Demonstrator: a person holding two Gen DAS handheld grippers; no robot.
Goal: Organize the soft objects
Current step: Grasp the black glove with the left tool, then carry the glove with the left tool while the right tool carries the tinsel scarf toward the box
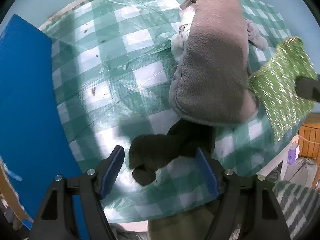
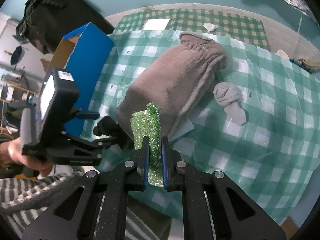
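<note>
A large grey-brown fleece pouch (image 1: 216, 60) lies on the green-checked tablecloth (image 1: 112, 76); it also shows in the right wrist view (image 2: 170, 84). My left gripper (image 1: 160, 160) is open, its blue pads either side of a dark soft toy (image 1: 158, 152) lying just below the pouch. My right gripper (image 2: 155, 146) is shut on a glittery green scrubber (image 2: 148, 124), held above the table's near edge; the scrubber also shows at the right of the left wrist view (image 1: 280, 88). A small grey rolled cloth (image 2: 230, 100) lies to the right of the pouch.
A blue cardboard box (image 1: 26, 92) stands at the table's left, open at the top in the right wrist view (image 2: 86, 46). White paper bits (image 2: 210, 27) lie at the far side. A wooden crate (image 1: 310, 140) sits beyond the table's right edge.
</note>
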